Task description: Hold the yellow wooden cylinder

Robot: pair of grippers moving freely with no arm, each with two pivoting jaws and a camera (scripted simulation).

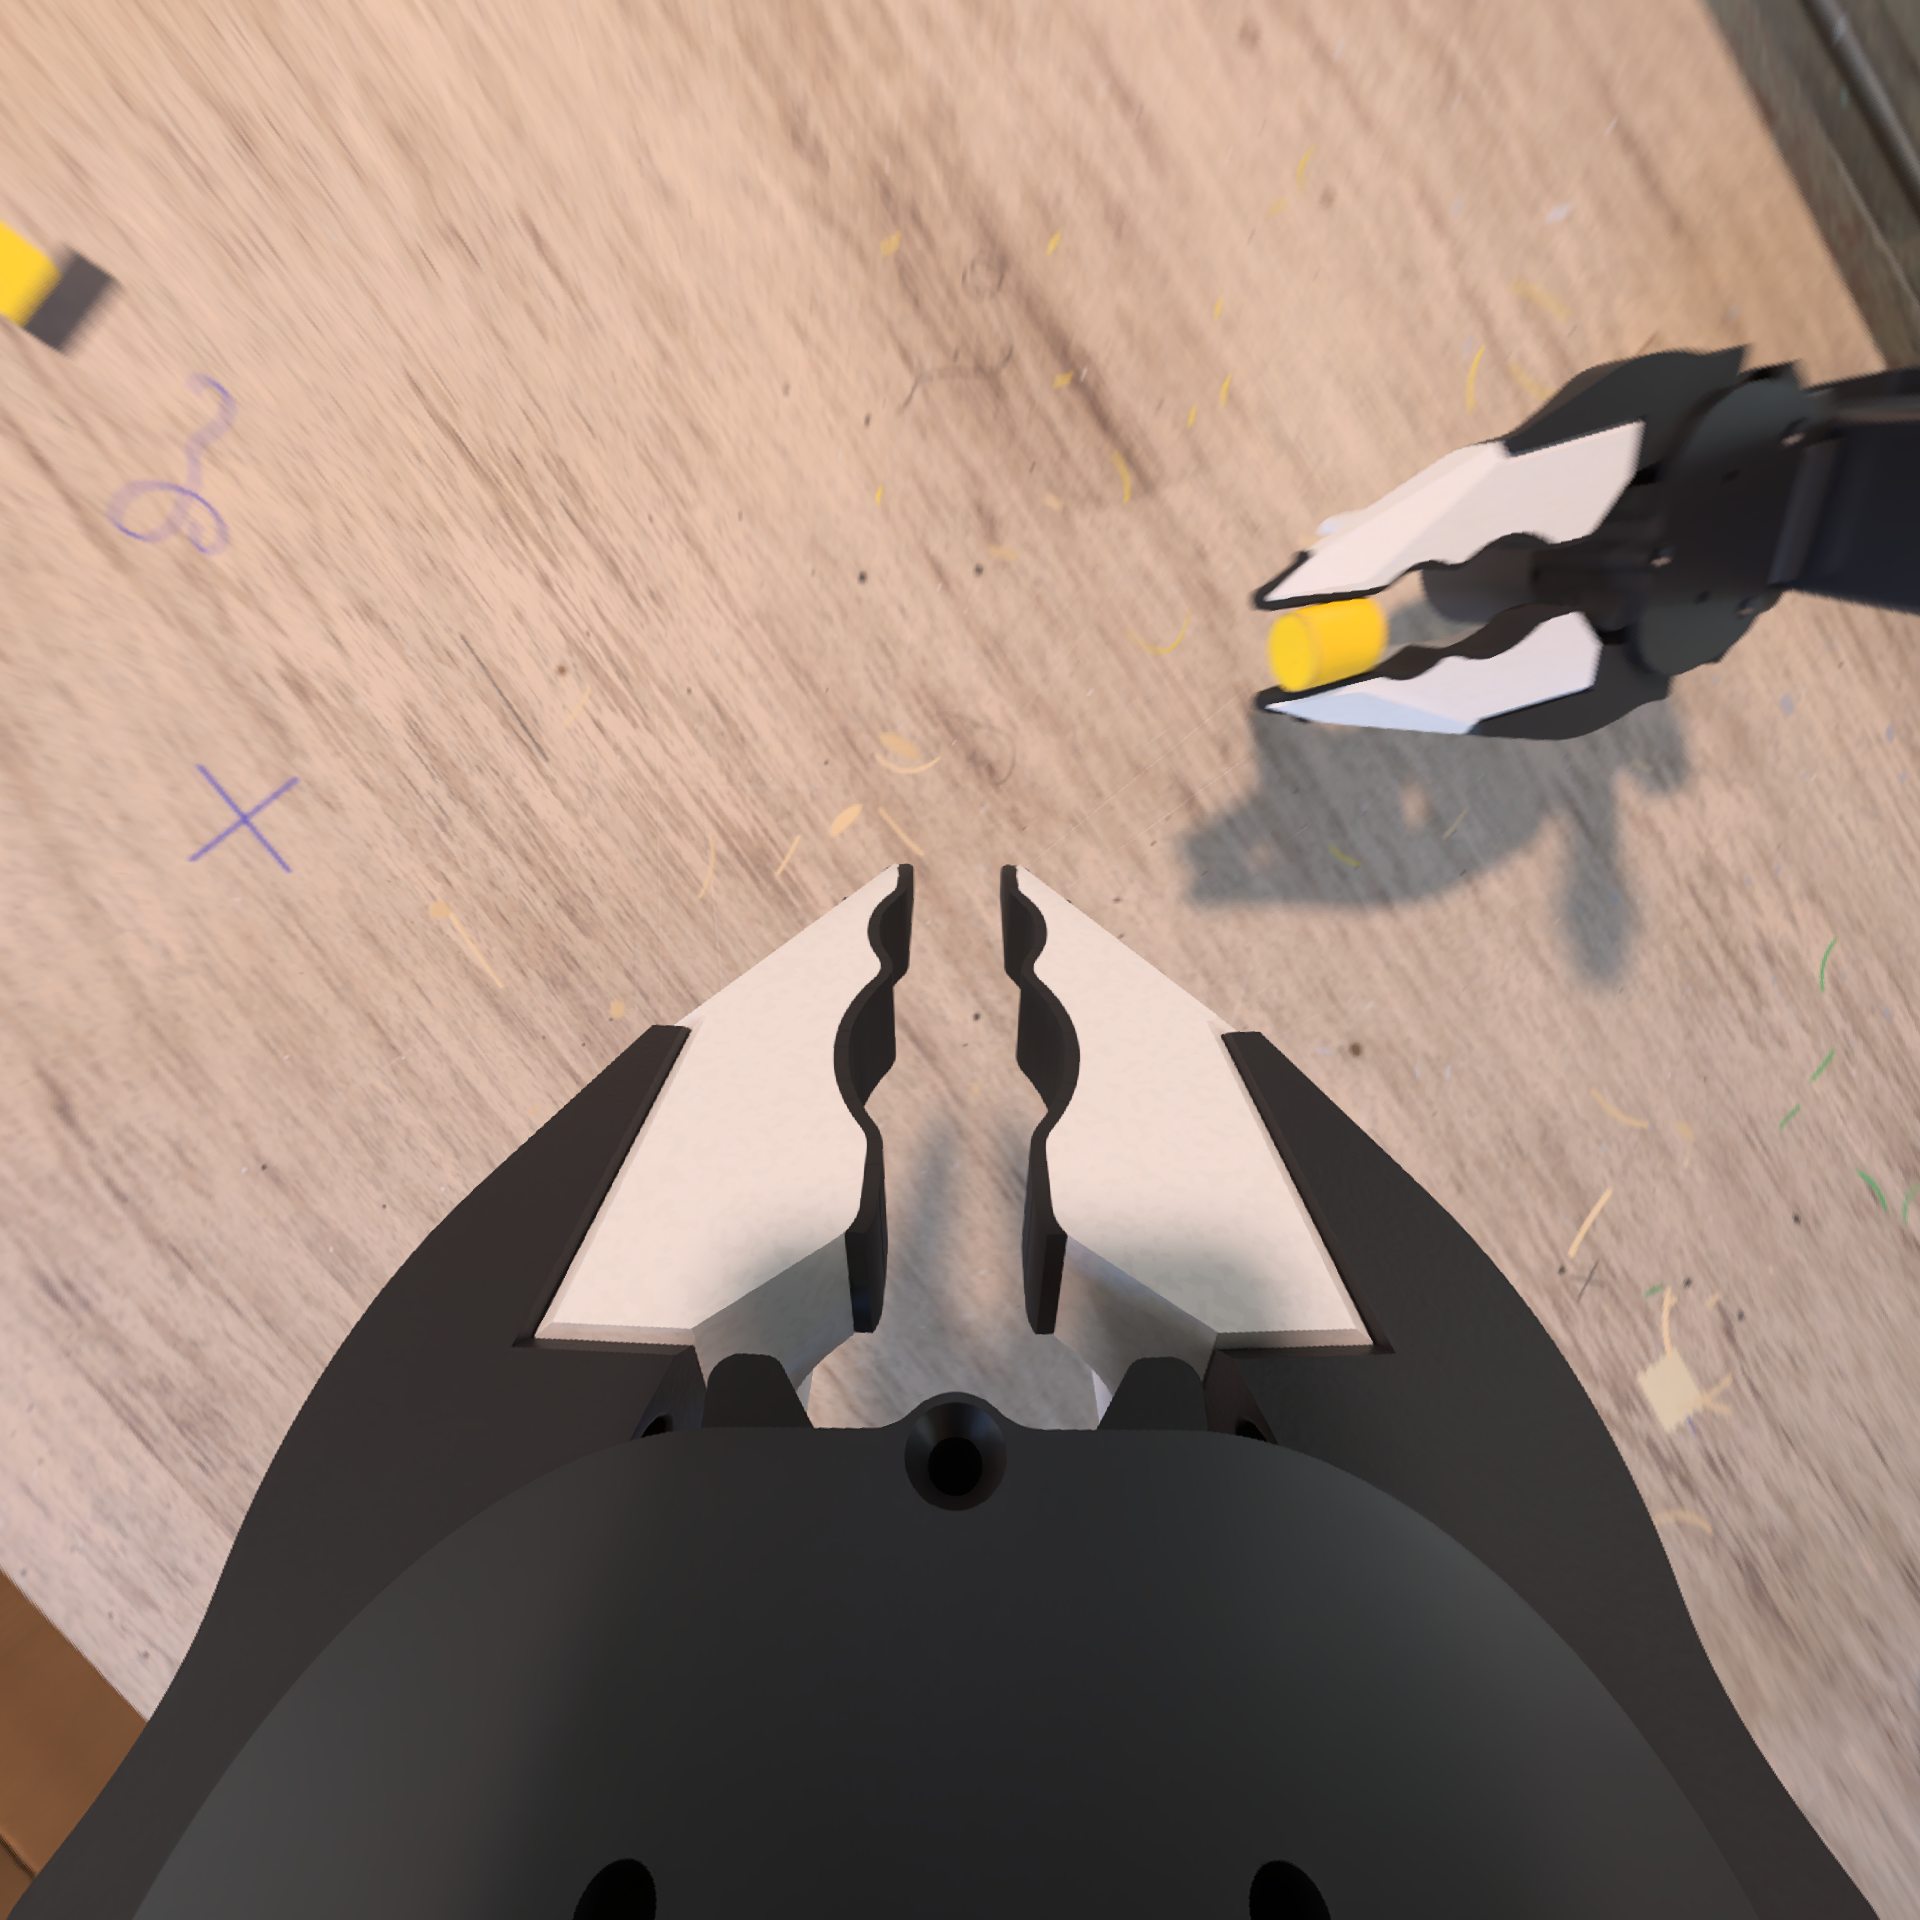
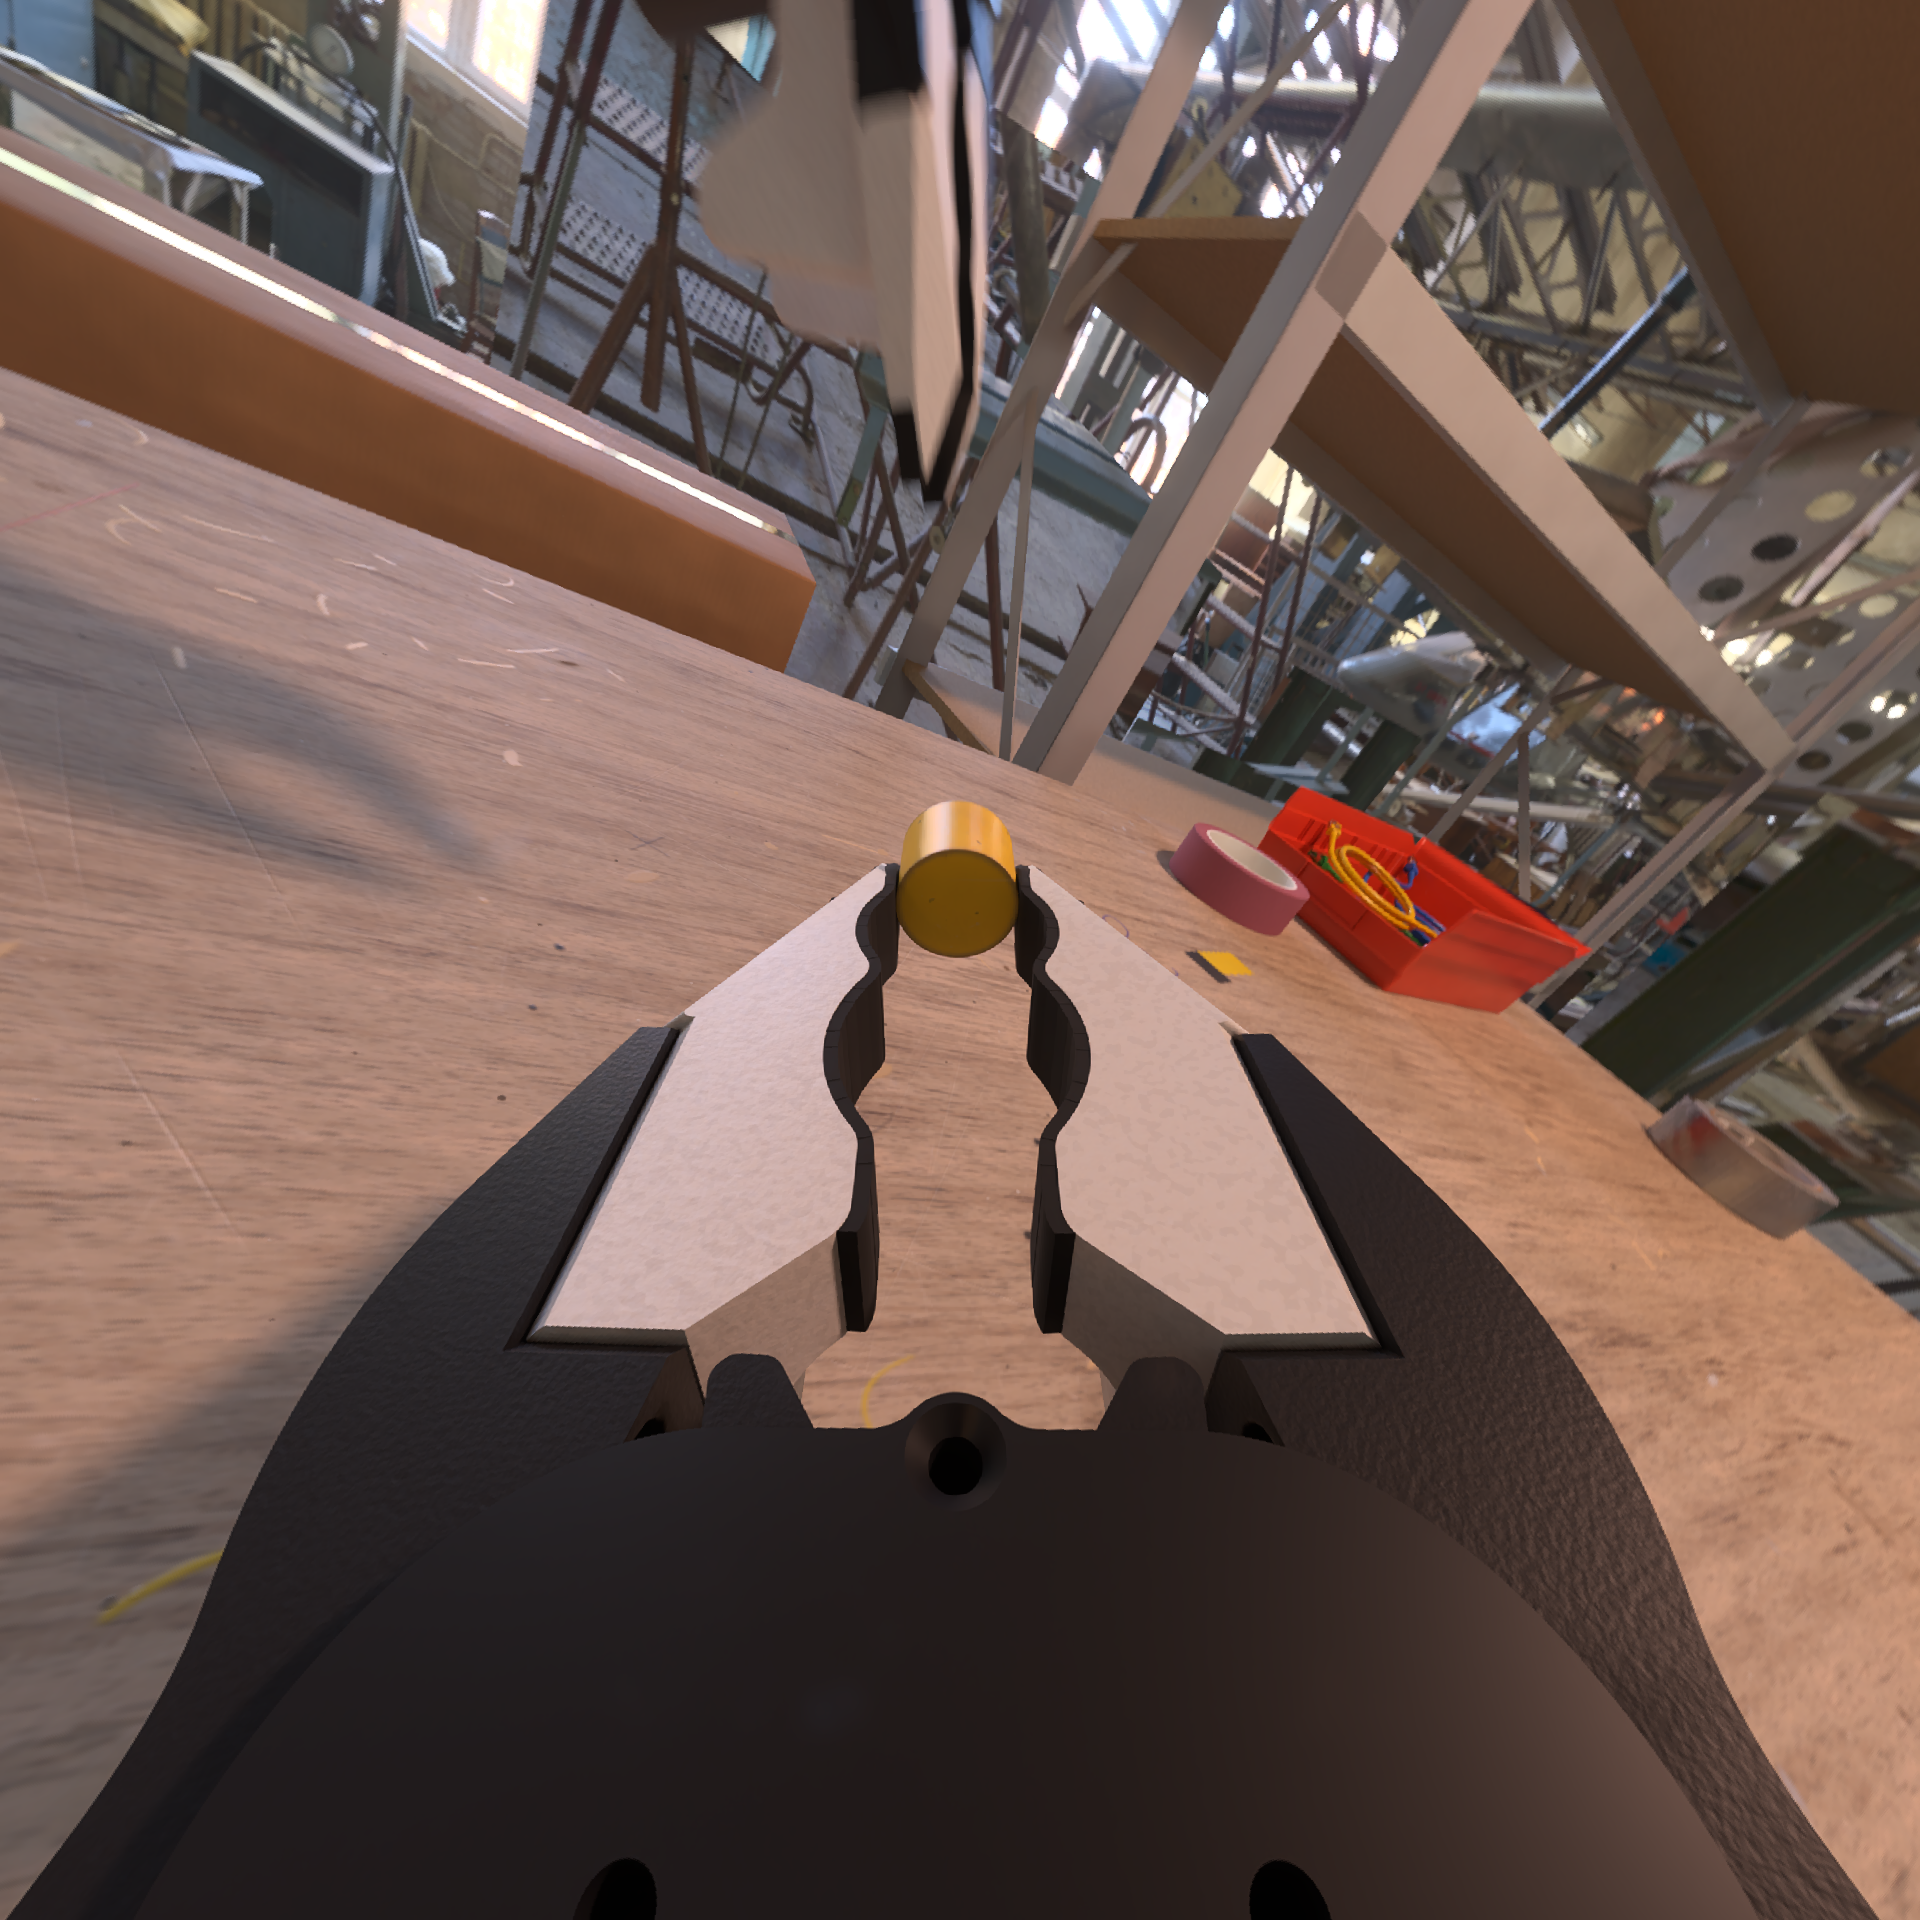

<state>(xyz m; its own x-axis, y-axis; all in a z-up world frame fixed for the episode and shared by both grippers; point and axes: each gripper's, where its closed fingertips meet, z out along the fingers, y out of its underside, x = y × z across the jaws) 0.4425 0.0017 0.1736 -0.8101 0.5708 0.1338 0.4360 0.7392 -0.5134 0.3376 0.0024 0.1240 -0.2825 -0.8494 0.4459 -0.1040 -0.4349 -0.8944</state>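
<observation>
The yellow wooden cylinder [image 2: 956, 894] lies on its side between the fingertips of my right gripper [image 2: 956, 883], which is shut on it. In the left wrist view the right gripper [image 1: 1273, 649] holds the cylinder [image 1: 1330, 644] at the right, a little above the wooden table [image 1: 727, 416], with its shadow below it. My left gripper [image 1: 957, 873] is empty, its jaws a narrow gap apart, and it hovers over bare table well left of the cylinder. It shows blurred at the top of the right wrist view [image 2: 914, 260].
A pink tape roll [image 2: 1236, 878], a red box of cables [image 2: 1423, 914] and a grey tape roll [image 2: 1745, 1174] sit toward the table's right edge. A small yellow and dark block [image 1: 42, 286] lies far left. Metal shelving [image 2: 1455, 416] stands beyond the table.
</observation>
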